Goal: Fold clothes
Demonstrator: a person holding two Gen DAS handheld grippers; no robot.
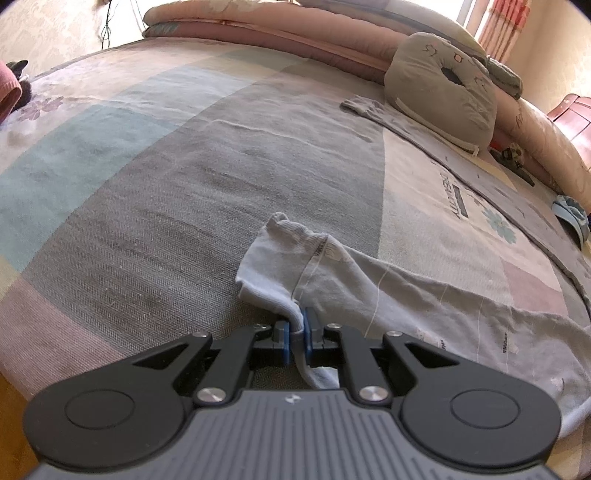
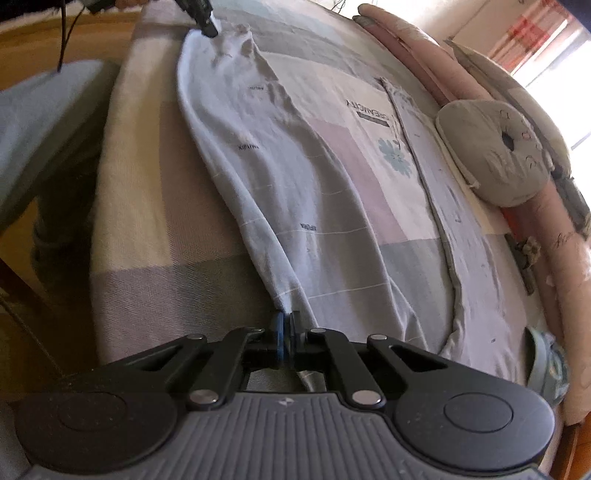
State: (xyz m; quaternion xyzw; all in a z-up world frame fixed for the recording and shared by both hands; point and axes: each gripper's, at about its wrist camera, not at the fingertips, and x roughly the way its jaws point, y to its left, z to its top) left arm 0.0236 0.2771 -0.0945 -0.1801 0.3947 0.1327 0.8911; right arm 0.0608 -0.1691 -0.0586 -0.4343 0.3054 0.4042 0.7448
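A: Where are the trousers?

B: The pale grey trousers (image 2: 280, 173) lie stretched along the near edge of the bed (image 1: 155, 206), on its patchwork cover of grey, teal, pink and cream blocks. They bear thin white lines and small dark printed words.

A: And the left gripper?

B: The left gripper (image 1: 296, 334) has its blue-padded fingers (image 1: 282, 339) pressed on a fold of cloth at the ribbed end of the trousers; cloth runs between the pads and back under the tool. In the right wrist view the same gripper (image 2: 207, 22) shows at the far end, on the cloth.

A: The right one?

B: The right gripper (image 2: 286, 332) pinches the other end, where the cloth narrows to a tight pleat. Its fingers (image 2: 277, 338) are nearly touching, with the cloth between them.

A: What else is on the bed?

B: A grey-green pillow (image 1: 441, 92) with a hole in its middle sits by rolled pink quilts (image 1: 295, 33). A flat grey shirt (image 2: 461, 206) lies beside the trousers, apart from them. A light blue slipper (image 2: 546, 369) rests near the bed's edge.
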